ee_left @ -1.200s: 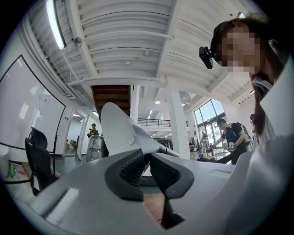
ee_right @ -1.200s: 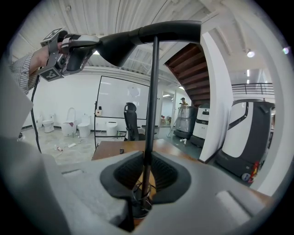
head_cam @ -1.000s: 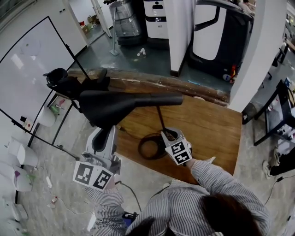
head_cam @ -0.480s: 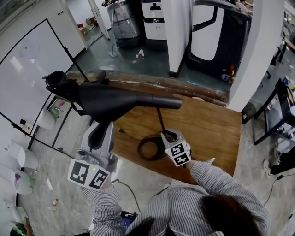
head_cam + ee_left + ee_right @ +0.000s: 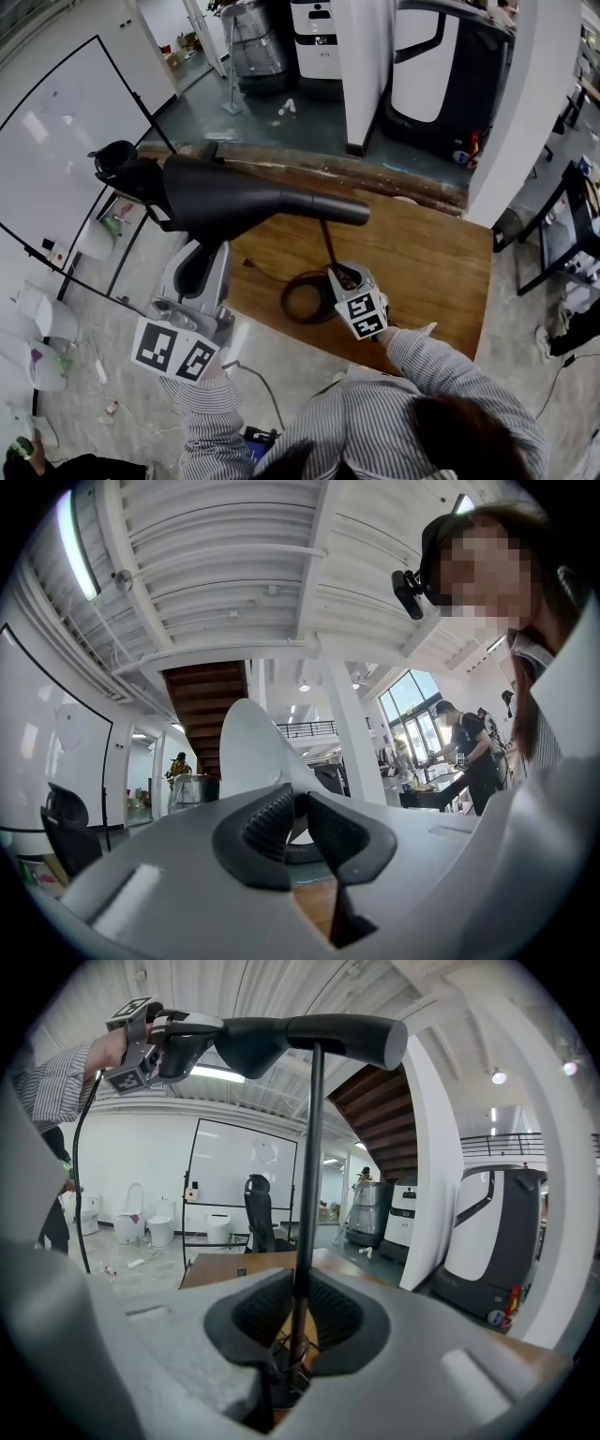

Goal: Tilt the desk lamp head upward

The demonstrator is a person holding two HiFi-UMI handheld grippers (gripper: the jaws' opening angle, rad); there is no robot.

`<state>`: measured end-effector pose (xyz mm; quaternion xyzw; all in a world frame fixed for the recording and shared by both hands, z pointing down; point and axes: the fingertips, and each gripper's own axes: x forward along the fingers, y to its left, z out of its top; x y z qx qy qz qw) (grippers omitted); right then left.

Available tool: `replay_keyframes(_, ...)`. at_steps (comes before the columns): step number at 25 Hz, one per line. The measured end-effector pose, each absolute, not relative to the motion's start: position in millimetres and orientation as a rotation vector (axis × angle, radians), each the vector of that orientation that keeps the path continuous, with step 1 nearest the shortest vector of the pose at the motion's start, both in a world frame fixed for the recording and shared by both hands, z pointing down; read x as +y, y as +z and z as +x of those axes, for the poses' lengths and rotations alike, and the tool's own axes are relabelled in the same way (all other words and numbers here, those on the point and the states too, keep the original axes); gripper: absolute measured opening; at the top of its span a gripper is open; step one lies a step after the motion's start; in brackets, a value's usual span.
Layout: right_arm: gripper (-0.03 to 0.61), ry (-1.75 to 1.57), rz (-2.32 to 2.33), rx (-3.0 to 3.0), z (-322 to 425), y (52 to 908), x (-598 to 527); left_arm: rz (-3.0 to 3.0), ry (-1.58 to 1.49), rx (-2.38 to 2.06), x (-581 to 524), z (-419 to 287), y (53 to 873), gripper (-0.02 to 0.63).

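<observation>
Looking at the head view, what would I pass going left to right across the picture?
whiteboard → left gripper → right gripper → black metal rack. The lamp head overlaps both grippers, so it is left out.

The head view looks steeply down on the lamp head [image 5: 234,197], which the right gripper view sees from below.

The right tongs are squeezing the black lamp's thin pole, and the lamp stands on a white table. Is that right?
Not quite. The table is brown wood, not white, as the head view shows. The right tongs do squeeze the thin pole of the black lamp.
</observation>
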<state>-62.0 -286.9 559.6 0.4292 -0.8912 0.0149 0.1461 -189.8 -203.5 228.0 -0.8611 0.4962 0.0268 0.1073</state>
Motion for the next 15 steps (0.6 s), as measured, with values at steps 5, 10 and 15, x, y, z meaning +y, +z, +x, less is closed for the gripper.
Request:
replay_keyframes(5,0.048,0.042,1.221,-2.568,-65.2,559.6,-286.8,-2.529,0.087,1.463,-202.2,-194.5,230.0,0.044)
replay_keyframes(10,0.048,0.044,1.188,-2.572,-65.0,559.9,-286.0,-2.512,0.115,1.472,-199.8,-193.7,230.0,0.046)
replay_keyframes(15,0.048,0.055,1.125,-2.594,-63.7,559.8,-286.0,-2.507,0.257,1.506,-198.5,-196.2,229.7,0.049)
